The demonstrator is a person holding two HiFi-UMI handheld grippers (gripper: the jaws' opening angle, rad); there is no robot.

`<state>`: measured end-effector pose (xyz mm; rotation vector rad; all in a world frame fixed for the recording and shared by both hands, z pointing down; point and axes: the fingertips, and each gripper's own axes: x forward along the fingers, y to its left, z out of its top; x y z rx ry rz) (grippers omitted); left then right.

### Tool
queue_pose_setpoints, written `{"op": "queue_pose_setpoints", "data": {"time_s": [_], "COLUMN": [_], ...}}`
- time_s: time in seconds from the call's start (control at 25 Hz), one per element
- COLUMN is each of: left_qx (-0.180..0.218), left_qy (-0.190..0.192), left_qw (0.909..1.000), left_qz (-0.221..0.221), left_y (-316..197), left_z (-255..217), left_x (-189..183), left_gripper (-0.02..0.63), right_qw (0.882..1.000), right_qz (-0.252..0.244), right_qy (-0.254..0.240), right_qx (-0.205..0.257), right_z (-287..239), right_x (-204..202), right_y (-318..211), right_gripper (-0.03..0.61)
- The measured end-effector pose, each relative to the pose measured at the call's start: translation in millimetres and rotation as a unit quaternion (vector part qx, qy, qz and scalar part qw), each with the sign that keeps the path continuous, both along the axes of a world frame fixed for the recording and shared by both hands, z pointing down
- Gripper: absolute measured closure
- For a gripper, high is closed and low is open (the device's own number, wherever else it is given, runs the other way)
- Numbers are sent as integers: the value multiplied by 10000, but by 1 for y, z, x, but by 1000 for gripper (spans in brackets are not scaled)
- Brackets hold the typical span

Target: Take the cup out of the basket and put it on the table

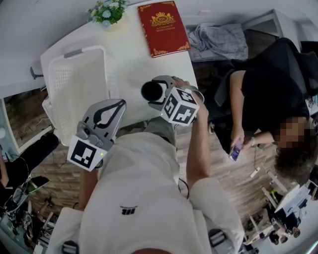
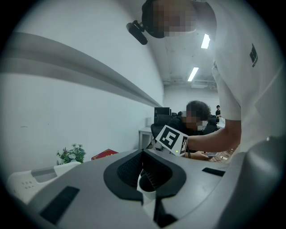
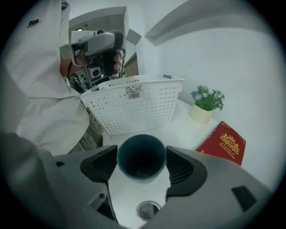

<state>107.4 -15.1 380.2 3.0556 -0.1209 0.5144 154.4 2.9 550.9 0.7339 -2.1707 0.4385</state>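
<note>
- Over the white table (image 1: 134,54), just right of the basket (image 1: 74,84): got the dark cup (image 1: 151,91) in the right gripper (image 3: 141,151); jaws spread wide, one ribbed pad pressed on each side of the cup's wall; mouth of the cup turned up toward the gripper's own camera.
- Clear of the basket, that cup; near its long side, not touching it; over bare tabletop, and cannot tell whether the base rests on it or hangs just above.
- Down at the table's near edge, on to the left gripper (image 1: 121,103): jaws closed tip to tip, nothing between the pads; pointing toward the basket's near corner, just beside it.
- Basket itself: white, perforated walls, upright on the table's left half, label stuck on the side facing the right gripper.
- Far end of the table: red book (image 1: 163,27) with gold print, lying flat; small potted plant (image 1: 107,11) beside it, near the basket's far corner.
- Off the table's right side: seated person (image 1: 263,94) in black, phone (image 1: 235,149) in hand; grey checked cloth (image 1: 218,39) bunched behind.
</note>
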Motion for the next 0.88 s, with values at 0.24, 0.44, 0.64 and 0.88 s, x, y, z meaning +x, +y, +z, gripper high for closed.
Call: {"op": "queue_pose_setpoints", "data": {"time_s": [0.24,0.44,0.64,0.88], "left_qx": [22,13,12,-2], "left_qy": [-62,-79,-126,-136], "left_qw": [10000,10000,9999,9998], "left_qz": [37,43,108,142], "left_y": [2,2,4,6], "left_z": [3,4,5,8], "left_x": [4,5,7,10], "left_gripper": [603,603,603,603], "right_qw": [10000,9999,9998,9995], "right_qz": [78,127,186,272], "right_qy": [-49,-56,-71,-149], "right_qx": [-22,-57,-60,-7], "right_z": [9,14,17,22], "right_x": [6,9,12,14], "right_y": [6,11,15,18], "right_gripper": [229,229,229,229]}}
